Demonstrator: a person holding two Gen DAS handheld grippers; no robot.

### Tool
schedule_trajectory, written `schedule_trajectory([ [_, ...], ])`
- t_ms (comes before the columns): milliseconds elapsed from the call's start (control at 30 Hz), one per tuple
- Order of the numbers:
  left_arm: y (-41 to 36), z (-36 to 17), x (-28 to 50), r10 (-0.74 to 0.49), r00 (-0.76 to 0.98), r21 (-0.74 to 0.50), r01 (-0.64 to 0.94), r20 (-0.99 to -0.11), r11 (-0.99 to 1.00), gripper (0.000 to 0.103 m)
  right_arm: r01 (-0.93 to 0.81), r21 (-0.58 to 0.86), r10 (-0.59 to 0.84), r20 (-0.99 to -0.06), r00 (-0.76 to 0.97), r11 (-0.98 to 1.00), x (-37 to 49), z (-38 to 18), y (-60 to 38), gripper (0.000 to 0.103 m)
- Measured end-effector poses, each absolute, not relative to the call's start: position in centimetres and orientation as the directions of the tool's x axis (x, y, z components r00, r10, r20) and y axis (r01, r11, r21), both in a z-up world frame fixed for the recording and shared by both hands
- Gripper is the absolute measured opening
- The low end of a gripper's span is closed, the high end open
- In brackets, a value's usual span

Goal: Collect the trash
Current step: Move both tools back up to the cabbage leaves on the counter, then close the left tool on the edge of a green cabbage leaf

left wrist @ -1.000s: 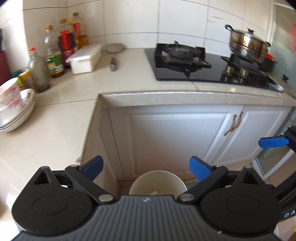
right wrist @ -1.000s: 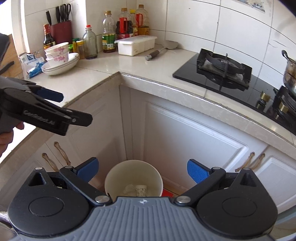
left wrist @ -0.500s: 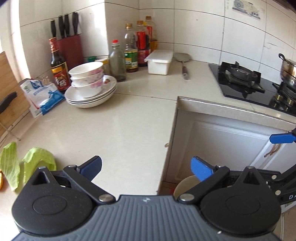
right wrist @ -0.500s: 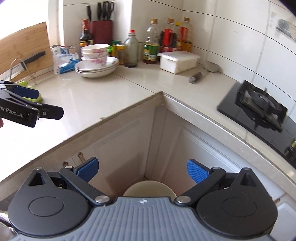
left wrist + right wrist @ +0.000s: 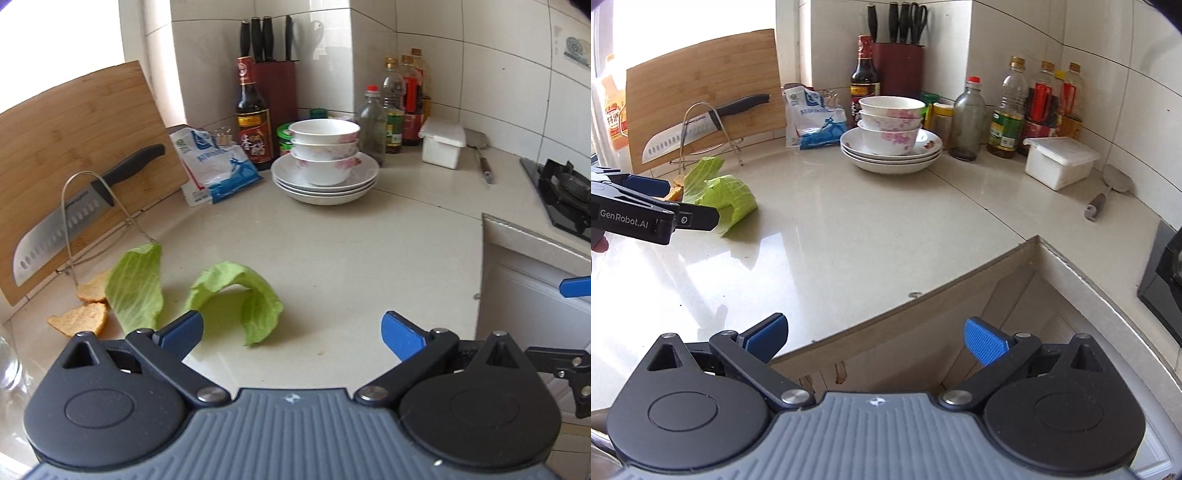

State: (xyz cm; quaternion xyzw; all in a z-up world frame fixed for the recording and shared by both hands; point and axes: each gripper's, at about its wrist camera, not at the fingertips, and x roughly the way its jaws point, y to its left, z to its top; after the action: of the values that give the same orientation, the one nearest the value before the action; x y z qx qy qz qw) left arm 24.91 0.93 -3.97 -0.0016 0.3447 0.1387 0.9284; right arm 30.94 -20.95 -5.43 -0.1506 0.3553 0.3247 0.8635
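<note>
Both sets of tongs are spread wide with nothing in them right now. The left tongs hang just over the table, and the trash sits right in front of them, a bit to their left: a curled cabbage leaf arching up off the surface just beyond the left blue pad, a second flatter cabbage leaf further left, and two bread scraps tucked beside that second leaf. The two leaves lie close together; I can't tell if they touch.

The right tongs hover over the inner corner edge of the table, with the cabinet doors visible below them. From the right wrist view the left tongs show up at the far left, held by a hand you can barely see, and their tips reach to the near edge of the cabbage pile.

Further ahead of the left tongs, against the wall:
- a wooden cutting board leaning up, with a big knife resting in a wire rack in front of it
- a blue and white bag
- a dark sauce bottle and a knife block
- a stack of bowls sitting on plates
- a row of oil bottles and a white lidded box

Off to the right of the left tongs there's a spatula lying flat and the corner of a black stove.
</note>
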Motion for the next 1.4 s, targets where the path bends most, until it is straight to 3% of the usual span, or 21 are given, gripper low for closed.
schedule_trajectory([
  [467,6.0,-6.8,30.2,0.284,0.706,0.131,-0.265,-0.648,0.955,0.102,-0.68,0.005,0.447,-0.757,0.477,0.734,34.6,-7.2,-14.9,0.103],
  [967,8.7,-10.8,32.7,0.275,0.618,0.124,-0.277,-0.736,0.953,0.102,-0.723,0.035,0.469,-0.783,0.409,0.69,36.6,-8.3,-11.7,0.103],
  [1067,8.9,-10.7,33.2,0.258,0.625,0.11,-0.266,-0.736,0.958,0.095,-0.723,0.044,0.473,-0.783,0.403,0.689,36.8,-8.4,-11.7,0.103],
  [1133,9.0,-10.6,33.3,0.247,0.624,0.103,-0.258,-0.741,0.961,0.079,-0.725,0.046,0.476,-0.782,0.402,0.688,36.7,-8.4,-11.7,0.103],
  [1300,9.6,-9.9,32.7,0.231,0.625,0.067,-0.274,-0.746,0.959,0.05,-0.728,0.052,0.481,-0.782,0.396,0.684,36.7,-8.3,-11.8,0.103],
  [1400,10.0,-9.6,32.4,0.235,0.62,0.064,-0.285,-0.749,0.956,0.023,-0.73,0.055,0.484,-0.781,0.394,0.681,36.7,-8.3,-11.8,0.103],
])
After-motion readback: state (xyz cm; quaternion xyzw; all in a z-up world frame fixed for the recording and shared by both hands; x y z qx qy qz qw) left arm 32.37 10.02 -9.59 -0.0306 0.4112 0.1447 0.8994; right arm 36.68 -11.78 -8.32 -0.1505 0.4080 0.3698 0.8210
